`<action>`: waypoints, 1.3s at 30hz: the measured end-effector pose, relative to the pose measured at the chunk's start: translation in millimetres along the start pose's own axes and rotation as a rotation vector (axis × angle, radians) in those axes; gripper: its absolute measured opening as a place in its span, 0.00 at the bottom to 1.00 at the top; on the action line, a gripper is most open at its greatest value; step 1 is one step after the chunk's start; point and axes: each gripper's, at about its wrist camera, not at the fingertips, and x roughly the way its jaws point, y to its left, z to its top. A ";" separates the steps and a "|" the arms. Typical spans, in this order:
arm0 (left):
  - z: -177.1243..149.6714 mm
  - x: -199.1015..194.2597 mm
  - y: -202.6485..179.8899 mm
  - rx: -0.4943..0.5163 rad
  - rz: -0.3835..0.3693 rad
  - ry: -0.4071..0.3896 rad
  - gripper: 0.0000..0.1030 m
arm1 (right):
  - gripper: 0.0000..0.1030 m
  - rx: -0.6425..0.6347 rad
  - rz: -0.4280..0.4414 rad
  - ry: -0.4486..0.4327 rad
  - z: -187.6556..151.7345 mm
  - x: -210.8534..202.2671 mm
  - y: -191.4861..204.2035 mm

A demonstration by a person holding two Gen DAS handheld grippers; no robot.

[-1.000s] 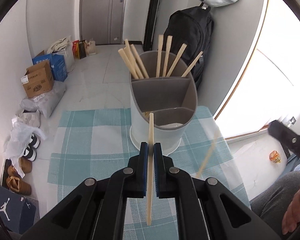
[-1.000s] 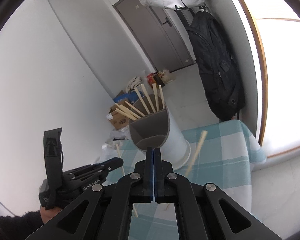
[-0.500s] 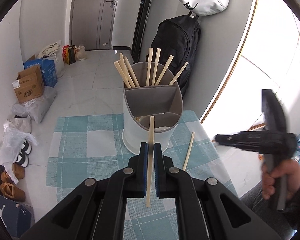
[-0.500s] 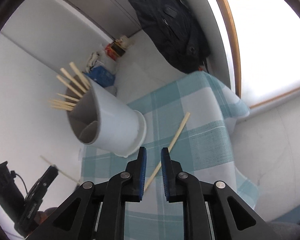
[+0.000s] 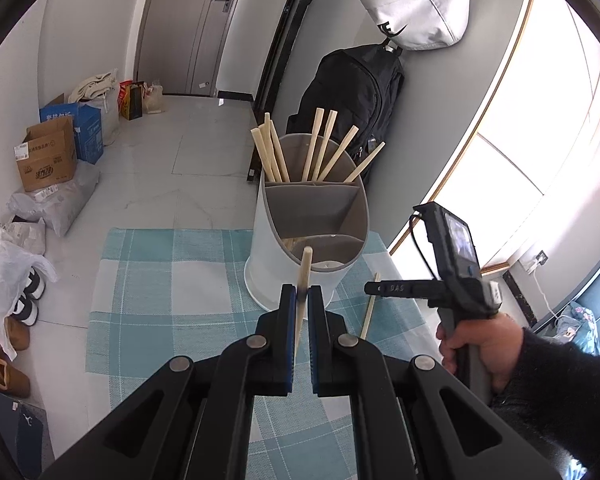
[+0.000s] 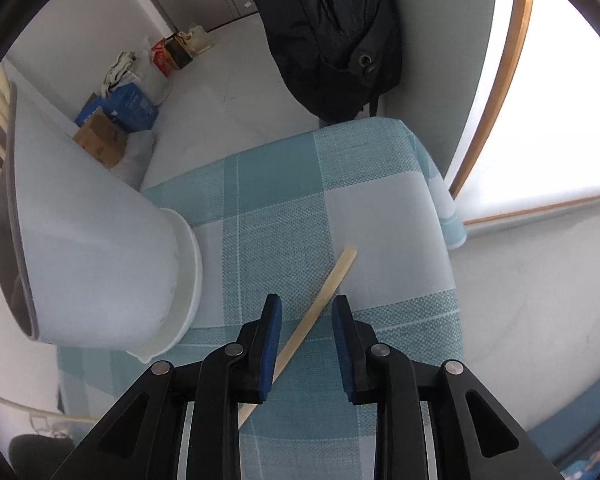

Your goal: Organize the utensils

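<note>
A white utensil holder (image 5: 300, 236) with grey dividers stands on a checked teal cloth (image 5: 172, 280). Several wooden chopsticks (image 5: 320, 148) stick up from its far compartment. My left gripper (image 5: 301, 300) is shut on one chopstick (image 5: 302, 280), held upright just in front of the holder. My right gripper (image 6: 306, 308) is open, low over the cloth, its jaws on either side of a loose chopstick (image 6: 324, 292) that lies diagonally on the cloth. That chopstick (image 5: 370, 308) and the right gripper (image 5: 452, 272) also show in the left wrist view, right of the holder (image 6: 100, 264).
The cloth's right edge (image 6: 440, 216) drops off near a window. A black backpack (image 5: 352, 108) and a white bag (image 5: 416, 0) hang behind the holder. Boxes (image 5: 48, 156), bags and shoes (image 5: 4, 344) lie on the floor at left.
My right gripper has swung down from facing the holder to the cloth, opened, and closed in over the loose chopstick. My left gripper has drawn back slightly, still holding its chopstick.
</note>
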 end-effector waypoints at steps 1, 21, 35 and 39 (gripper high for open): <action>0.3 -0.4 0.6 0.004 0.005 -0.002 0.02 | 0.16 -0.002 -0.018 -0.007 -2.1 -1.9 1.7; -9.5 -16.2 25.9 -0.037 -0.042 0.027 0.02 | 0.07 -0.083 0.092 0.092 -47.9 -25.0 17.6; -22.3 40.8 48.7 0.049 0.151 0.255 0.57 | 0.13 -0.247 -0.028 0.053 -24.5 0.2 36.7; -23.0 65.7 45.8 0.153 0.151 0.332 0.57 | 0.06 -0.182 0.027 0.027 -31.4 -3.4 30.2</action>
